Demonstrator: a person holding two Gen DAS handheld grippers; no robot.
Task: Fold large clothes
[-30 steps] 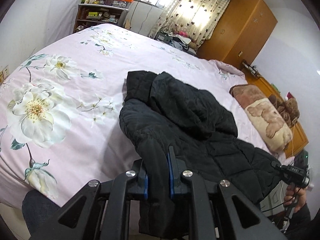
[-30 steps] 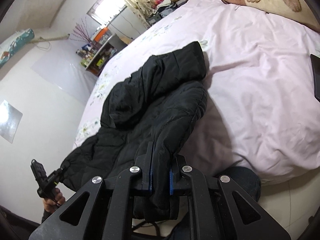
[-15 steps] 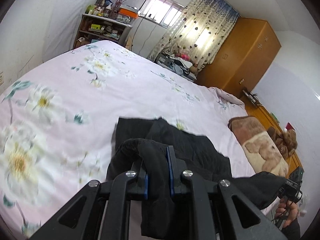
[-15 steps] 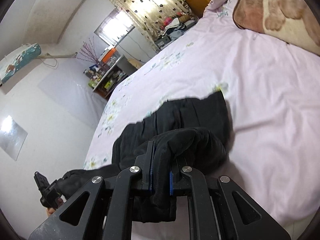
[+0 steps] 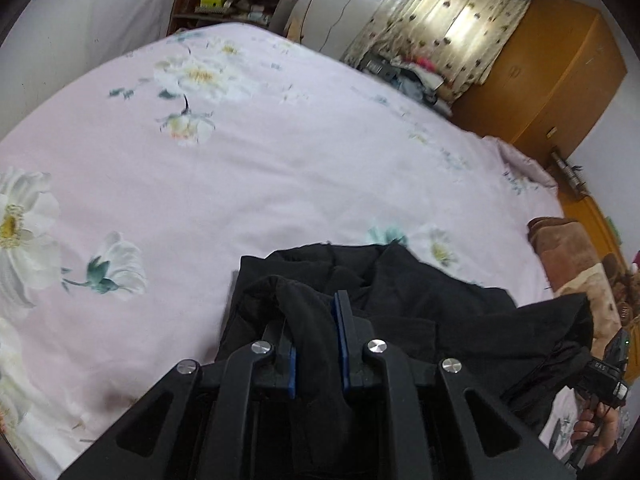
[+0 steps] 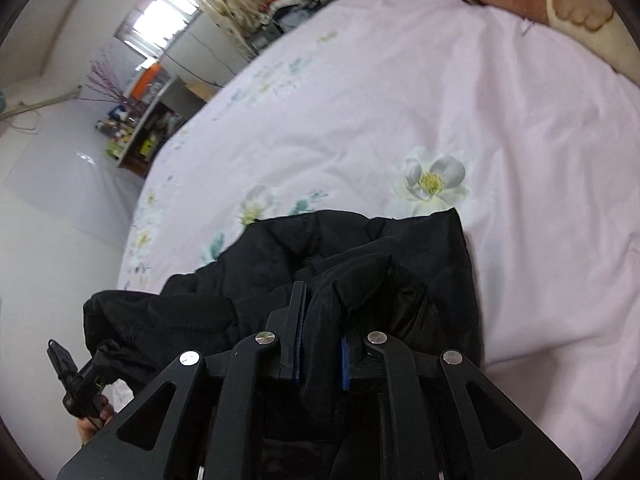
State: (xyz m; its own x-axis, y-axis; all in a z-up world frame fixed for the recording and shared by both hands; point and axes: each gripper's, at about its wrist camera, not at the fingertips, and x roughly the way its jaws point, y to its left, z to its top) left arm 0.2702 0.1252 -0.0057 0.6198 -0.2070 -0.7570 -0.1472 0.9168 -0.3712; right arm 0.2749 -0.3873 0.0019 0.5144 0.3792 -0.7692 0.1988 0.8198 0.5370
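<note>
We have both grippers clamped on the black padded jacket: the left gripper and the right gripper each pinch a bunched edge, jaws nearly closed on fabric. The jacket hangs between us, its far part on the pink floral bedsheet. We judge the fold underway, not yet laid flat.

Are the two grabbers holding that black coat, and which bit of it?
Yes. Each hand-held gripper, left and right, pinches a bunched fold of the black jacket; which part of it cannot be told.
</note>
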